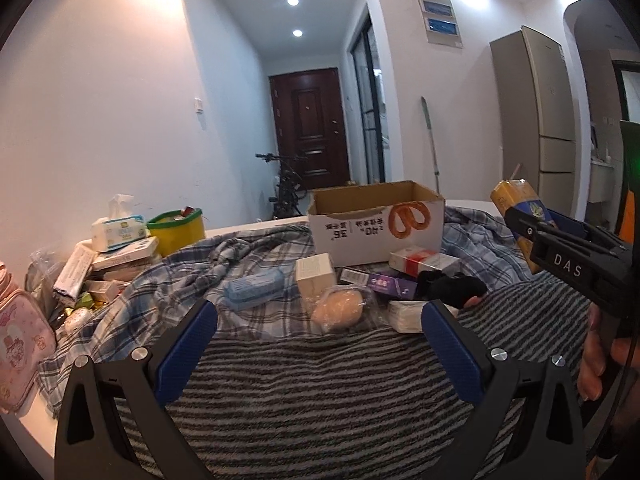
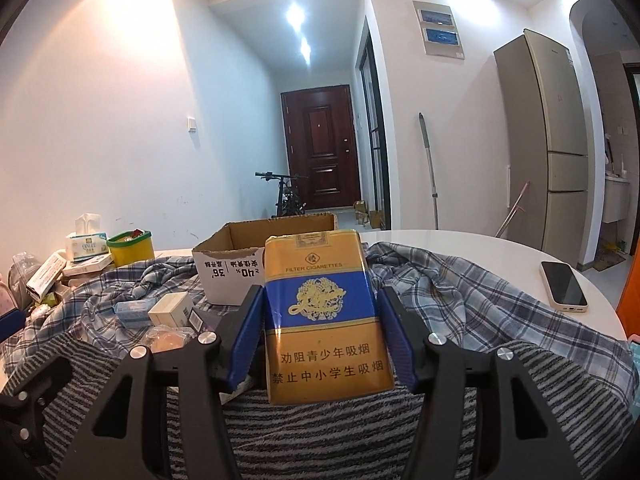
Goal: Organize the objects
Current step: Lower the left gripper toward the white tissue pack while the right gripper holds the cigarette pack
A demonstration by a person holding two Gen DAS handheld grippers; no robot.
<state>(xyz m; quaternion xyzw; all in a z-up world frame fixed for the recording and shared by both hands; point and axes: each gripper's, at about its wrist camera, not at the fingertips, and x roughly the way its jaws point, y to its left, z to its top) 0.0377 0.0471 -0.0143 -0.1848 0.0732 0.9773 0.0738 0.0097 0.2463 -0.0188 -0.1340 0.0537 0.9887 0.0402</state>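
My right gripper point(image 2: 318, 312) is shut on a gold and blue cigarette pack point(image 2: 320, 312), held upright above the striped cloth; the pack also shows at the right of the left wrist view point(image 1: 520, 210). An open cardboard box point(image 1: 376, 220) stands behind on the plaid cloth, also in the right wrist view point(image 2: 236, 256). My left gripper point(image 1: 320, 320) is open and empty above the striped cloth. Ahead of it lie a wrapped bun point(image 1: 338, 308), a cream box point(image 1: 316, 276), a blue case point(image 1: 254, 290), a purple box point(image 1: 390, 284), a red-and-white box point(image 1: 420, 262) and a black item point(image 1: 450, 288).
At the left stand a yellow tub point(image 1: 176, 230), a tissue pack point(image 1: 118, 230), stacked boxes point(image 1: 120, 258) and a pink pouch point(image 1: 20, 344). A phone point(image 2: 564, 286) lies on the white table at the right. A fridge point(image 2: 552, 136) and a door are behind.
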